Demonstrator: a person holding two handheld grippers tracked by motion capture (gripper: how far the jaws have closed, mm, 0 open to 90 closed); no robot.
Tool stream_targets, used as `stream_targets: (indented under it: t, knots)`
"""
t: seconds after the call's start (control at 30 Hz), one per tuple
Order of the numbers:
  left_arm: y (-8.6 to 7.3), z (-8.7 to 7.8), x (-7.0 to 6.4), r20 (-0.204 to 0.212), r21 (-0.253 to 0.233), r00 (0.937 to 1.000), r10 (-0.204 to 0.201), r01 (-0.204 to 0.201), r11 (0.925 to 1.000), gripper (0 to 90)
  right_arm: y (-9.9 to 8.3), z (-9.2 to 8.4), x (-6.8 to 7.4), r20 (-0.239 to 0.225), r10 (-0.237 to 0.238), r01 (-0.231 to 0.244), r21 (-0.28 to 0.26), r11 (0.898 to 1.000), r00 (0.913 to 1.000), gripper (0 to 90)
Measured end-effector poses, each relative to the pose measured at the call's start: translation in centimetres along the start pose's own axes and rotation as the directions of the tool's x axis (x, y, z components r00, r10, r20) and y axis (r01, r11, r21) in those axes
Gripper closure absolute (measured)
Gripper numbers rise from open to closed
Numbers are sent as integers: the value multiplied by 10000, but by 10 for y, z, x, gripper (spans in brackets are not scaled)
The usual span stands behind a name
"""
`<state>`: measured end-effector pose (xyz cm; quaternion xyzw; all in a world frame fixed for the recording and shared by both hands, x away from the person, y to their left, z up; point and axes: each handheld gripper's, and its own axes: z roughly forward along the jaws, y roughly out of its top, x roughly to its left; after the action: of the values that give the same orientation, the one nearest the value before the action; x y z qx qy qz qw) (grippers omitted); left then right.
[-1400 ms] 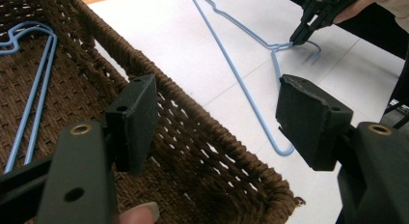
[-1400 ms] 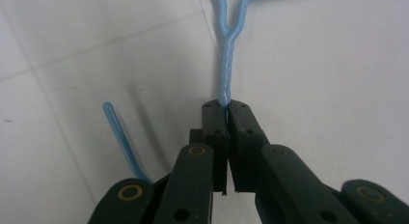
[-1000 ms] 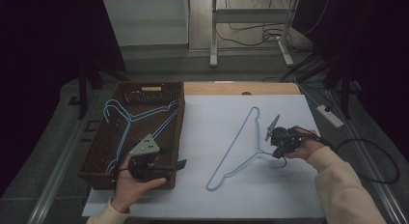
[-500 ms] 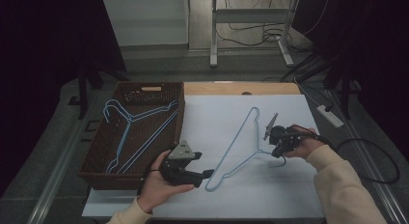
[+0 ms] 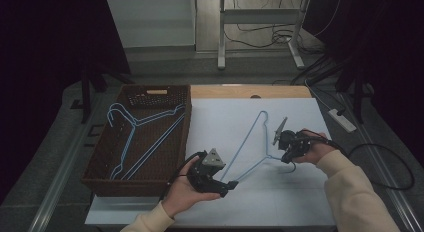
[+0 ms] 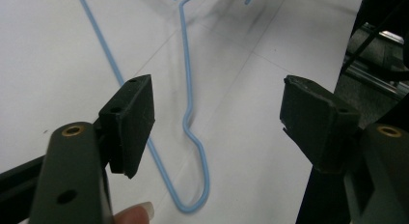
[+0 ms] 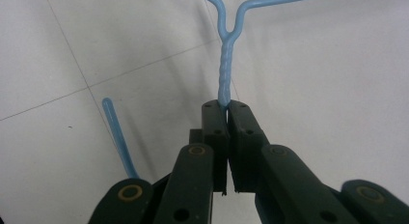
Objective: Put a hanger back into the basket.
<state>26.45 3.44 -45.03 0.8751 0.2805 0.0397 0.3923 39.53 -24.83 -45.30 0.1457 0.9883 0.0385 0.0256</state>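
Observation:
A blue wire hanger (image 5: 246, 140) lies on the white table sheet (image 5: 225, 117). My right gripper (image 5: 285, 154) is shut on its twisted neck (image 7: 225, 74), the jaws (image 7: 226, 108) pressed together around the wire, and the hook's free end (image 7: 115, 132) curls off to one side. My left gripper (image 5: 229, 184) hovers open at the hanger's near corner. In the left gripper view that bent corner (image 6: 195, 137) lies on the sheet between the wide-apart pads (image 6: 135, 118), which do not touch it.
A brown wicker basket (image 5: 187, 122) stands at the left and holds more blue hangers (image 5: 137, 142). A white power strip (image 5: 342, 119) lies off the table's right edge. The right gripper's black cable (image 5: 385, 162) loops to the right.
The left gripper has travelled right, from over the basket's near edge to the hanger's near corner on the sheet. The right gripper has stayed shut on the neck, shifting only slightly.

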Motion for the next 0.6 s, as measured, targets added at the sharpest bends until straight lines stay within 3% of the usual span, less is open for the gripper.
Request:
stream_targets:
  t: [0.4, 0.6]
  knots:
    - [5, 31, 6, 7, 622, 9999, -108, 107, 9980, 285, 0, 0, 1, 30, 16, -16, -40, 10000, 10000, 871]
    - [10, 57, 9, -223, 1064, 9997, -28, 52, 9943, 288, 0, 0, 1, 24, 19, -19, -55, 10000, 10000, 871]
